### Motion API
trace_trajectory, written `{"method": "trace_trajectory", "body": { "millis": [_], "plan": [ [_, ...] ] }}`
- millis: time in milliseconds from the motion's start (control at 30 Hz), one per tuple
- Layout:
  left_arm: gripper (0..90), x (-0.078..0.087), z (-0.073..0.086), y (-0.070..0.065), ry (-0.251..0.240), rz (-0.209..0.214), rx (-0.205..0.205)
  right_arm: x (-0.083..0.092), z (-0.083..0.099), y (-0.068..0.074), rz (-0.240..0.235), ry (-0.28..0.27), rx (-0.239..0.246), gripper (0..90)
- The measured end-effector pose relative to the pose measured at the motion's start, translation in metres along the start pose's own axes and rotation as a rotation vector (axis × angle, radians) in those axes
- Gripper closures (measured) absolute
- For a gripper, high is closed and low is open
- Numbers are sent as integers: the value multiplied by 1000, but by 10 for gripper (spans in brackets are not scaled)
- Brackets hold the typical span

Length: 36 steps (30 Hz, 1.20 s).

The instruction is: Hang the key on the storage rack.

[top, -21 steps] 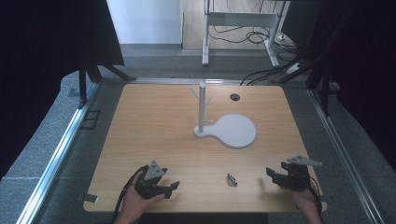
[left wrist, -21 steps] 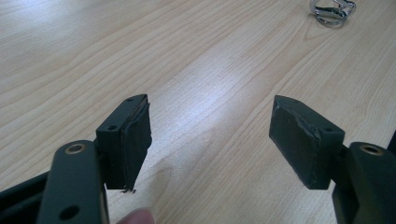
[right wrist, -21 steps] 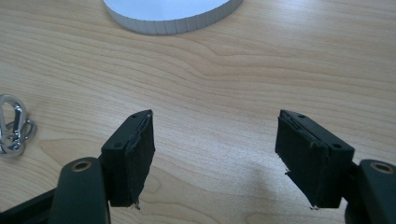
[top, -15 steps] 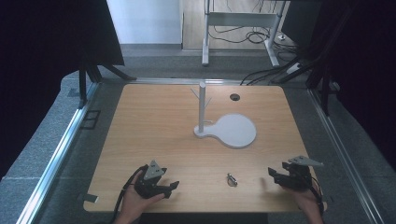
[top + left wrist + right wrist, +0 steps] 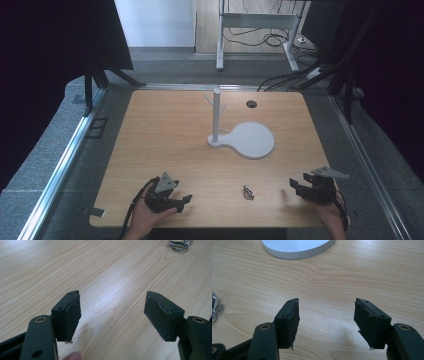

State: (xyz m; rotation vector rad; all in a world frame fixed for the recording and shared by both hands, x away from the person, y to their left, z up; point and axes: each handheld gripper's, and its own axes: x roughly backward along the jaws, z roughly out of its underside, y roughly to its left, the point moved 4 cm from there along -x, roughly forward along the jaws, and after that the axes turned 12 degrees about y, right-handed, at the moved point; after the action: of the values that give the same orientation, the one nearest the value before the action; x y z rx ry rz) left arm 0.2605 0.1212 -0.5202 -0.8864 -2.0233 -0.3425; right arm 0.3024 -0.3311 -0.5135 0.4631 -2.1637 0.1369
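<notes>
A small metal clip (image 5: 248,192) lies on the wooden table near its front edge, between the two hands. It also appears at the top right of the left gripper view as the clip (image 5: 180,244) and at the left edge of the right gripper view as the clip (image 5: 215,307). My left gripper (image 5: 184,202) rests at the front left, open and empty, jaws wide apart (image 5: 112,315). My right gripper (image 5: 295,186) sits at the front right, open too, with bare wood between its pads (image 5: 327,322).
A white stand (image 5: 216,116) with a post and small pegs rises from a round flat base (image 5: 252,140) at mid-table. A dark cable hole (image 5: 251,104) lies behind it. The base's rim (image 5: 297,251) lies ahead of the right gripper. Metal rails edge the table.
The right gripper has shifted slightly toward the table's front edge. The left gripper and the clip have stayed put.
</notes>
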Motion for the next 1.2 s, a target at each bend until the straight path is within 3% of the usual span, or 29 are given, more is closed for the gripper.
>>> {"method": "trace_trajectory", "body": {
  "millis": [300, 400, 433, 533, 633, 1200],
  "plan": [
    [300, 0, 1, 2, 1, -4, 13, 4, -5, 1, -16, -9, 36, 424],
    [300, -1, 1, 1, 6, -6, 14, 6, -9, 3, -44, -8, 43, 454],
    [300, 0, 1, 2, 4, -6, 15, 7, -12, 5, -75, 6, 56, 472],
    [300, 1, 1, 3, 1, -8, 18, 7, -14, 9, -80, 28, 87, 487],
    [300, 2, 1, 3, 0, -7, 19, 9, -18, 16, -92, 94, 132, 511],
    [300, 3, 1, 2, -9, 6, 19, 24, -51, 40, -117, 227, 240, 551]
  ]
}}
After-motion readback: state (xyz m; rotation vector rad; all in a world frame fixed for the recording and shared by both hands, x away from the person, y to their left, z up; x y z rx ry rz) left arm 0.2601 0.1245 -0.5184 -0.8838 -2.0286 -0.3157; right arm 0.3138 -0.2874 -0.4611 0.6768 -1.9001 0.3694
